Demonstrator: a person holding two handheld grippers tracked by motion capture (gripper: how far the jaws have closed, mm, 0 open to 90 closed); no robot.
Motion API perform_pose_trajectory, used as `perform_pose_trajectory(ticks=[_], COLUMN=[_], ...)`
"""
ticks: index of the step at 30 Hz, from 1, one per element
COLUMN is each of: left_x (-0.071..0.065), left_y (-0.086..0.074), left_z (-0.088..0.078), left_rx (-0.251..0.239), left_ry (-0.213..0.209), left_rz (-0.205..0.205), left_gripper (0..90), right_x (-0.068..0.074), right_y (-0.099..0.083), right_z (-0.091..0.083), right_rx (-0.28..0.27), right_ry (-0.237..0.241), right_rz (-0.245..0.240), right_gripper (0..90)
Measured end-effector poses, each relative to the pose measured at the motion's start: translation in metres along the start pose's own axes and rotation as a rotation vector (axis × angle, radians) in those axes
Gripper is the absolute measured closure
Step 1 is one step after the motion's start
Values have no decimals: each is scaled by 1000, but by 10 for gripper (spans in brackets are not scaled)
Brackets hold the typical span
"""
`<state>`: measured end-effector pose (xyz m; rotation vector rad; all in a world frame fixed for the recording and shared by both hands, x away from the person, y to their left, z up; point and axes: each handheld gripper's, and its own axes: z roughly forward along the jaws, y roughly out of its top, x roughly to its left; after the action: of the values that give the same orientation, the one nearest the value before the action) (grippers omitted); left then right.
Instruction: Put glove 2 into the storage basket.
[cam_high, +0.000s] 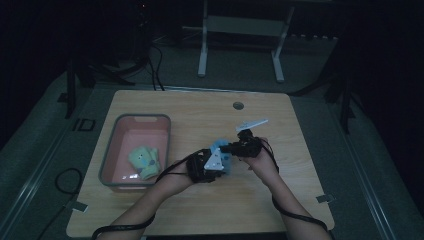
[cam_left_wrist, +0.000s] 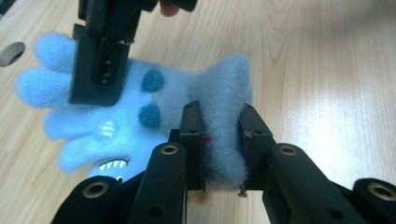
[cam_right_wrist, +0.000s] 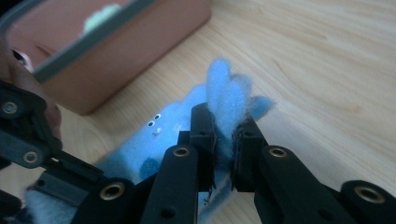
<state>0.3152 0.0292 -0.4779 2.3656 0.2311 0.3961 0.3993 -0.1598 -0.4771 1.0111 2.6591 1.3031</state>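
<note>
A fuzzy light-blue glove (cam_high: 220, 150) with dark-blue spots and a toothy face printed on it hangs between my two grippers, a little above the wooden table (cam_high: 210, 205). In the left gripper view my left gripper (cam_left_wrist: 223, 140) is shut on the glove's cuff end (cam_left_wrist: 224, 93). There the right gripper's jaw (cam_left_wrist: 100, 70) covers the glove's fingers. In the right gripper view my right gripper (cam_right_wrist: 226, 135) is shut on the bunched blue fingertips (cam_right_wrist: 224, 93), with the left gripper (cam_right_wrist: 42, 154) at the lower left. In the high view the two grippers (cam_high: 212, 167) (cam_high: 235, 148) sit close together at the table's middle.
A pink bin with a grey rim (cam_high: 111, 145) stands on the left of the table and holds a pale-green glove (cam_high: 144, 161). In the right gripper view the bin (cam_right_wrist: 116, 70) lies just beyond the blue glove. A round cable hole (cam_high: 238, 106) is at the table's far side.
</note>
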Motion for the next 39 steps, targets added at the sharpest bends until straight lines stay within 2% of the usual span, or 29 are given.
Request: perform_pose_trajectory(ticks=[8,15,24,25,29,37,39], left_x=[8,15,20,21,22,30,30], left_y=[-3,-11,-23,-27,-33,-49,-53], left_z=[-22,-44,-66,-73,-83,-98,-103], left_rx=[13,19,33,36,50,76,80], left_ry=[30,68,101,111,129,146,152], left_rz=[-8,-24,-42,-50,-55,-85,-90], left_gripper=[764,765,765,765,765,766,765], right_x=[15,33,49,51,61,77,83], right_y=[24,50,72,74,86,102,109], right_z=[2,10,26,27,38,57,63], right_rx=[-18,-33,-22,-21,-11,1,0], right_ry=[12,26,44,48,62,63,79], right_rz=[-39,-84,-119,-117,-140,-177,-180], right_gripper=[820,820,820,820,820,820,820])
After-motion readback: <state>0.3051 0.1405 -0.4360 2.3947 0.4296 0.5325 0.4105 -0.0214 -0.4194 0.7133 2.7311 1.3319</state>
